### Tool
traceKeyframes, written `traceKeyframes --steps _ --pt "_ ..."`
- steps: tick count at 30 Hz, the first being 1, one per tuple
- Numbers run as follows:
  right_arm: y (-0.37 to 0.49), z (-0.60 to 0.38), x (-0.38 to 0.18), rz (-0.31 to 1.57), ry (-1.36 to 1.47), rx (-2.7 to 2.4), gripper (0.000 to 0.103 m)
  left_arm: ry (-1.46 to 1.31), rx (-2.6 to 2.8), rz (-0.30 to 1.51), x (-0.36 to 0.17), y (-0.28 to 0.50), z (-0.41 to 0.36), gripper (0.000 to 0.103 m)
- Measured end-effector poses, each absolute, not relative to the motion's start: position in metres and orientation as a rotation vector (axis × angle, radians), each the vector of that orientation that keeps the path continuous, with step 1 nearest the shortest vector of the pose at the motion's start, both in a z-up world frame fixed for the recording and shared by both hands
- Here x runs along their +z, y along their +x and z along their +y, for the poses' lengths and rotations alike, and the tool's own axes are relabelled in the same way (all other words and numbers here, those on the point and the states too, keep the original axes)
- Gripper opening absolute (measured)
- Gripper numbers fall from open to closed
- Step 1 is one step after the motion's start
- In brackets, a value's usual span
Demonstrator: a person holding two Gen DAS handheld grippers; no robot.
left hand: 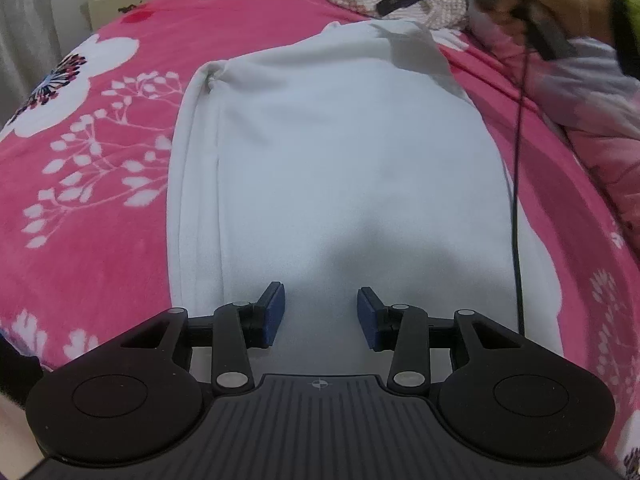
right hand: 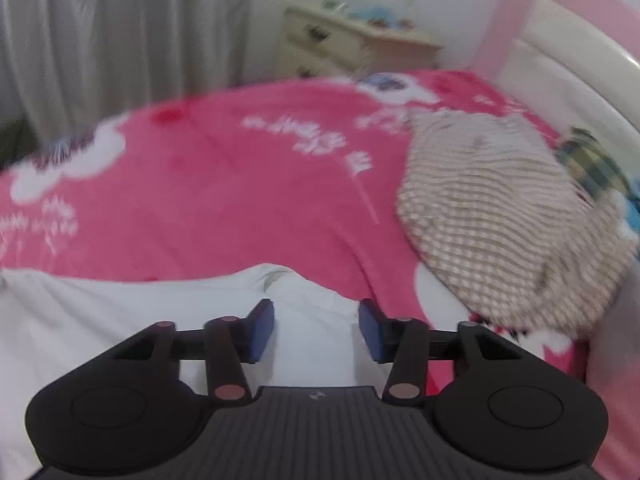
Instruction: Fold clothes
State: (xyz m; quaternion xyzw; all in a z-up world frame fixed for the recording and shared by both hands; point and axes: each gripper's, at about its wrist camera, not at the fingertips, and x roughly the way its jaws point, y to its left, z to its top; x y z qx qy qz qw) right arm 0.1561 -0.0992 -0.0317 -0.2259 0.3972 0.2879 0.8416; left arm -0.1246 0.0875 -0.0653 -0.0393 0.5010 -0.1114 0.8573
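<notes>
Two grippers, both with jaws parted and nothing between the blue pads. Left gripper (left hand: pixel 321 316) sits low over the near end of the white garment (left hand: pixel 340 168), fingers pointing along its length; whether the pads touch the cloth cannot be told. Garment lies flat on the pink floral bedspread (left hand: pixel 100 200), long axis running away from the left wrist camera, left edge folded inward in a narrow strip. Far right corner of the garment is raised off the bed.

Right gripper (right hand: pixel 316 330) hovers above the far end of the same white garment (right hand: pixel 120 320), aimed across the bed toward the cream dresser (right hand: pixel 352 46). In the left wrist view the right gripper (left hand: pixel 390 4) appears top right, held in a hand (left hand: pixel 560 4), angled downward to the left, just above the raised corner; contact unclear. Black cable (left hand: pixel 518 160) hangs from it across the garment's right side. Checked cloth (right hand: pixel 500 216) lies right of the right gripper, apart from the garment. Right wrist view is motion-blurred.
</notes>
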Motion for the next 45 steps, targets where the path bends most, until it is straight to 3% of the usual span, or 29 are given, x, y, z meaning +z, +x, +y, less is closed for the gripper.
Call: traceKeyframes --steps 7,9,10,12,15,24,29,31,33,34,41,45 --pt "0.161 -0.061 -0.062 0.873 -0.679 0.768 0.052 -0.072 -0.267 1.069 -0.066 -0.122 0.088 0.048" --pt "0.162 -0.057 -0.07 0.896 -0.7 0.79 0.047 -0.074 -0.277 1.068 -0.067 -0.122 0.089 0.048" --pt "0.162 -0.056 -0.073 0.908 -0.714 0.803 0.044 -0.078 -0.28 1.068 -0.067 -0.121 0.09 0.048" --pt "0.161 -0.055 -0.078 0.926 -0.746 0.826 0.023 -0.088 -0.285 1.068 -0.068 -0.12 0.091 0.048" --pt "0.155 -0.057 -0.075 0.884 -0.787 0.812 0.003 -0.097 -0.291 1.068 -0.069 -0.118 0.092 0.049" --pt "0.139 -0.037 -0.051 0.63 -0.767 0.783 0.001 -0.066 -0.304 1.057 -0.07 -0.119 0.09 0.048" --pt "0.161 -0.019 -0.093 0.654 -0.771 0.699 0.002 -0.032 -0.302 1.051 -0.07 -0.121 0.086 0.048" --pt "0.178 -0.025 -0.102 0.679 -0.707 0.585 0.008 -0.021 -0.304 1.049 -0.071 -0.122 0.085 0.049" --pt "0.198 -0.048 -0.093 0.749 -0.504 0.508 0.038 -0.014 -0.304 1.047 -0.071 -0.123 0.084 0.049" --pt "0.209 -0.063 -0.086 0.77 -0.369 0.478 0.042 -0.011 -0.304 1.046 -0.071 -0.123 0.084 0.049" --pt "0.234 -0.192 -0.029 0.826 0.264 0.358 0.059 -0.031 -0.301 1.054 -0.072 -0.12 0.086 0.049" --pt "0.225 -0.243 -0.051 1.021 0.434 0.372 0.064 -0.032 -0.297 1.058 -0.072 -0.12 0.085 0.049"
